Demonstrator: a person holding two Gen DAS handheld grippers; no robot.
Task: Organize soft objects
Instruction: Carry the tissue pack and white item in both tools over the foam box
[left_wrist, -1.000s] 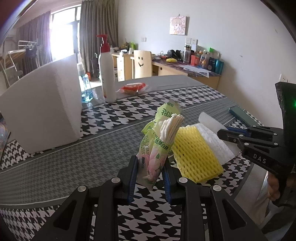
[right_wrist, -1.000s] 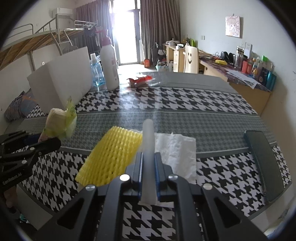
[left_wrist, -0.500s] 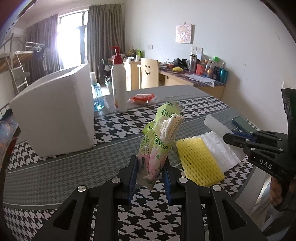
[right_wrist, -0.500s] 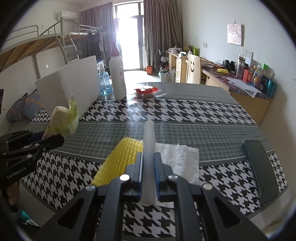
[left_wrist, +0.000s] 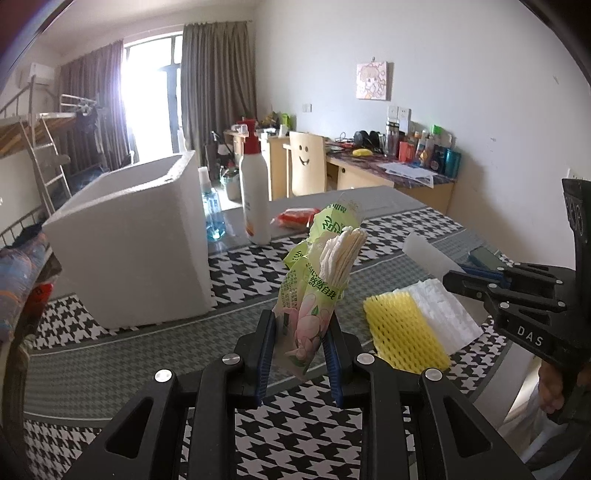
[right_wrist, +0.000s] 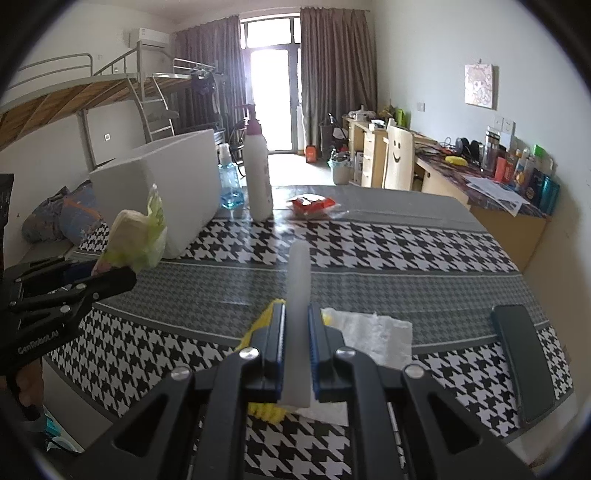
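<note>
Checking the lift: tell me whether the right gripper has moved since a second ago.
Yes. The right gripper, shut on the white foam sheet, has risen and drawn back: the yellow foam net now sits lower, mostly hidden behind the gripper.

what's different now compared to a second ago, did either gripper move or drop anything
Both grippers rose and drew back from the table: the foam box now shows its open top and the yellow net sits lower and farther off. Nothing was dropped. The left gripper keeps its jaws shut on the tissue pack; the right gripper still clamps the white sheet. The net, white pad and bottle stayed put.
</note>
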